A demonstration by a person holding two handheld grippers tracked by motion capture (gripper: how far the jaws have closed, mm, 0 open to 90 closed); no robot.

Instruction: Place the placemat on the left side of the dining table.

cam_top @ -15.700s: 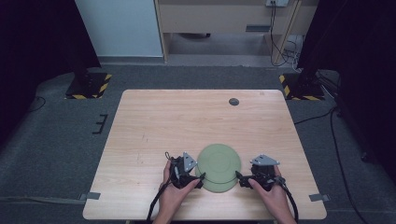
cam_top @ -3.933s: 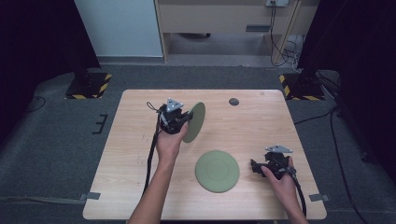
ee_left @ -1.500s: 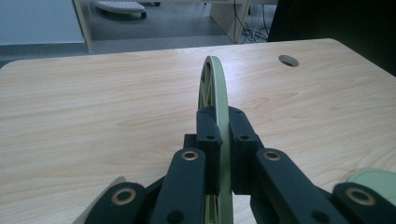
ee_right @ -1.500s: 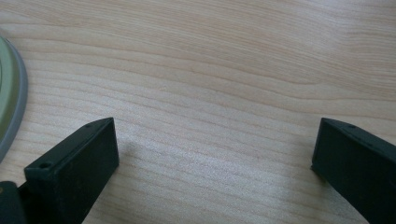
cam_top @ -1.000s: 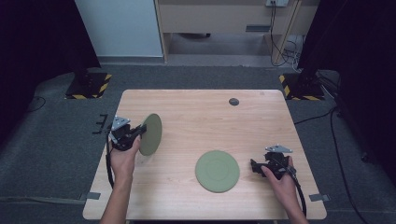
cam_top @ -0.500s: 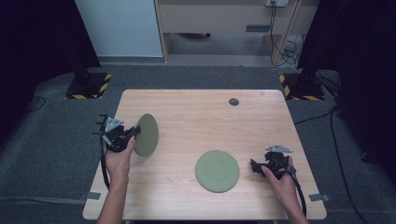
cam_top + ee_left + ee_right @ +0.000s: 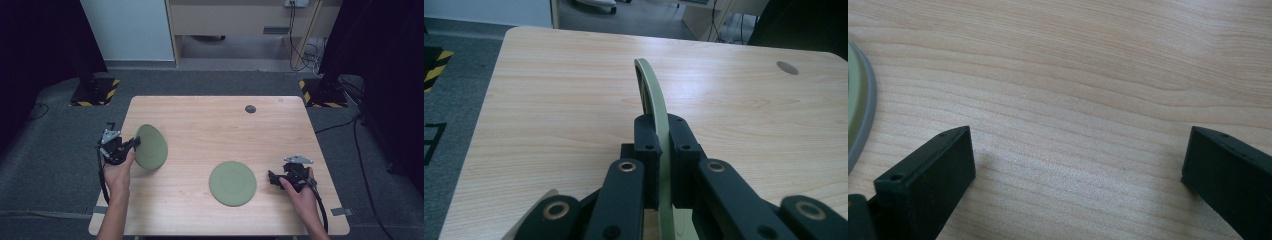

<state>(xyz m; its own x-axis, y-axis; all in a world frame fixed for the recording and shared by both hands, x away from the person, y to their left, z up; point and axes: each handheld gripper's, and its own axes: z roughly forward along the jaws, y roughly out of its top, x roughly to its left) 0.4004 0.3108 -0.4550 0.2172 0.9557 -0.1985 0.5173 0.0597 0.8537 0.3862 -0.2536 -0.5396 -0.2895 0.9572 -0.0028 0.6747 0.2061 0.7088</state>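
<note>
My left gripper point(image 7: 131, 145) is shut on the rim of a green plate point(image 7: 150, 146), held tilted on edge above the table's left side. In the left gripper view the plate's edge point(image 7: 655, 102) runs upright between the two black jaws of that gripper point(image 7: 664, 165). A second green plate point(image 7: 232, 183) lies flat on the table near the front, right of centre. My right gripper point(image 7: 273, 178) rests low on the table just right of that plate, jaws wide open with bare wood between them point(image 7: 1075, 165); the flat plate's rim point(image 7: 859, 110) shows at the far left of that view.
The wooden table point(image 7: 225, 125) has a small dark round hole cover point(image 7: 250, 109) near its back edge. Grey carpet surrounds it, with yellow-black striped stand bases point(image 7: 95, 92) at the back left and back right. Cables hang behind the table.
My left gripper has carried the tilted plate leftward and toward the table's left edge. The right gripper and the flat plate have stayed put.
</note>
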